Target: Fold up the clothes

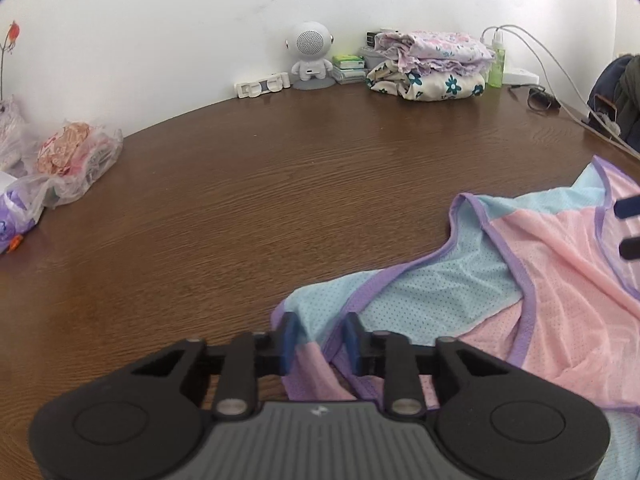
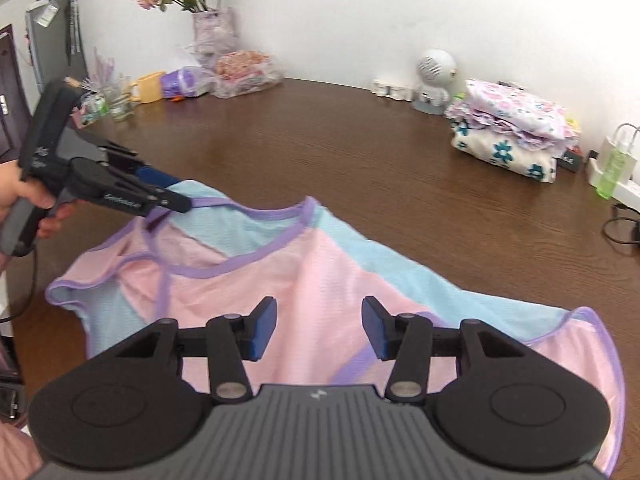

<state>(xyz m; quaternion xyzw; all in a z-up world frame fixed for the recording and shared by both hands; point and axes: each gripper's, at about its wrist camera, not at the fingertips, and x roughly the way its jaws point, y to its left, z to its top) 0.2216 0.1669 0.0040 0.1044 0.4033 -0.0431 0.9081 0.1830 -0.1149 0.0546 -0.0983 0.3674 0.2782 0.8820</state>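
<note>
A sleeveless mesh top (image 2: pixel 320 272) in pink and light blue with purple trim lies spread on the brown table (image 2: pixel 380 168). My left gripper (image 1: pixel 321 338) stands at its shoulder strap, jaws a narrow gap apart, with blue cloth and purple trim lying between the pads, which do not visibly press on it. From the right wrist view the left gripper (image 2: pixel 180 196) is held in a hand at the top's left corner. My right gripper (image 2: pixel 319 328) is open above the pink middle of the top (image 1: pixel 440 292), holding nothing. The right gripper's tips (image 1: pixel 630 227) show at the left wrist view's right edge.
A stack of folded floral clothes (image 1: pixel 432 68) sits at the back by the wall, beside a white robot-shaped speaker (image 1: pixel 310 56). Plastic bags (image 1: pixel 76 156) and a flower vase (image 2: pixel 212 28) stand at the left end. A green bottle (image 2: pixel 614 168) and cables (image 1: pixel 540 96) are at the right.
</note>
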